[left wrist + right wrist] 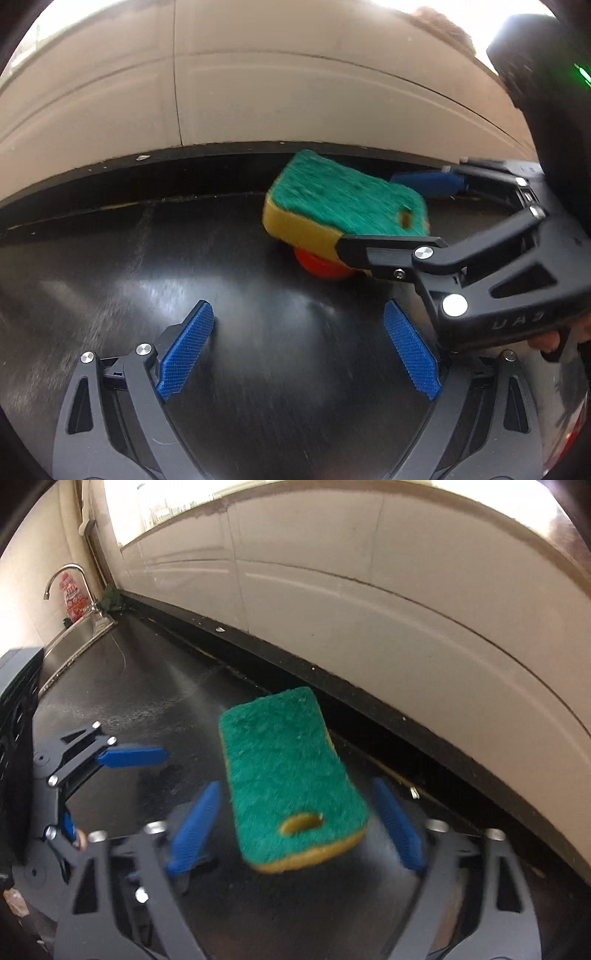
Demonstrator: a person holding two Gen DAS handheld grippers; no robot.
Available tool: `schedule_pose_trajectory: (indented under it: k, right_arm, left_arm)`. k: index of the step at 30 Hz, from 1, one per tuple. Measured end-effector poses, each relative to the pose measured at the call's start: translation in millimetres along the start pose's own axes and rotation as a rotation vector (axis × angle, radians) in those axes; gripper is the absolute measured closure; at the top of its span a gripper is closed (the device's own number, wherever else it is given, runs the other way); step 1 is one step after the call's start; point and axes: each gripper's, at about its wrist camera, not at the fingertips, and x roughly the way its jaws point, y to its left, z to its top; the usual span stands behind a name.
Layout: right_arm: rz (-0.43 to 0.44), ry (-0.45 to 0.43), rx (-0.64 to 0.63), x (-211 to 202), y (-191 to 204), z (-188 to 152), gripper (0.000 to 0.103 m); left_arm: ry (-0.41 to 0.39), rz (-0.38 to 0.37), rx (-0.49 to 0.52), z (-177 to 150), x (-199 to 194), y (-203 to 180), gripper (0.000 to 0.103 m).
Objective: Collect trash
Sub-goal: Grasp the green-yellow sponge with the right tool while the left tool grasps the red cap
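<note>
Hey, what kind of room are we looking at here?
Probably a kitchen: a sink with a curved faucet at the far end of a dark countertop, and a green-and-yellow sponge.

Open black counter (155, 686) leftward to sink (70, 642); wall (369, 602) blocks beyond; sponge (291, 779) fills middle.

The sponge (291, 786) sits between the right gripper's (295, 823) fingers (195, 823), apart from both, reaching past their tips. Under it lies a round cap (319, 266) on the counter (147, 266). The left gripper (299, 354) lies left of the right fingers. The wall (369, 602) stands beyond; a sink (74, 638) lies far left.
</note>
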Motion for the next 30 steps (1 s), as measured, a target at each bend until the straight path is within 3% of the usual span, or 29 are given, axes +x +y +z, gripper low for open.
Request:
schedule_pose_trajectory:
  k: [5, 13, 14, 17, 19, 24, 30]
  right_arm:
    - [-0.004, -0.036, -0.013, -12.5, -0.7, -2.5, 0.048]
    - [-0.005, -0.077, 0.101, -55.6, -36.5, -22.9, 0.048]
    - [-0.011, -0.079, 0.113, -62.3, -40.6, -29.0, 0.048]
    - [-0.029, -0.082, 0.136, -75.4, -44.3, -41.3, 0.048]
    - [-0.035, -0.081, 0.147, -81.4, -44.7, -44.1, 0.048]
    - [-0.057, -0.079, 0.168, -106.0, -31.1, -66.5, 0.048]
    - [-0.071, -0.09, 0.182, -146.1, 10.4, -106.3, 0.048]
  left_arm:
    - [-0.014, -0.005, 0.027, 11.9, 10.6, -3.0, 0.012]
    - [-0.006, -0.012, 0.088, 30.9, 27.8, -26.1, 0.013]
    - [0.0, -0.006, 0.094, 32.2, 29.9, -28.3, 0.019]
    - [-0.01, 0.04, 0.137, 32.0, 27.8, -37.9, 0.054]
    - [-0.003, 0.044, 0.136, 30.0, 24.5, -40.1, 0.054]
    - [-0.017, 0.068, 0.159, 19.5, -0.8, -50.6, 0.054]
    - [-0.041, 0.077, 0.159, -15.0, -72.0, -66.5, 0.054]
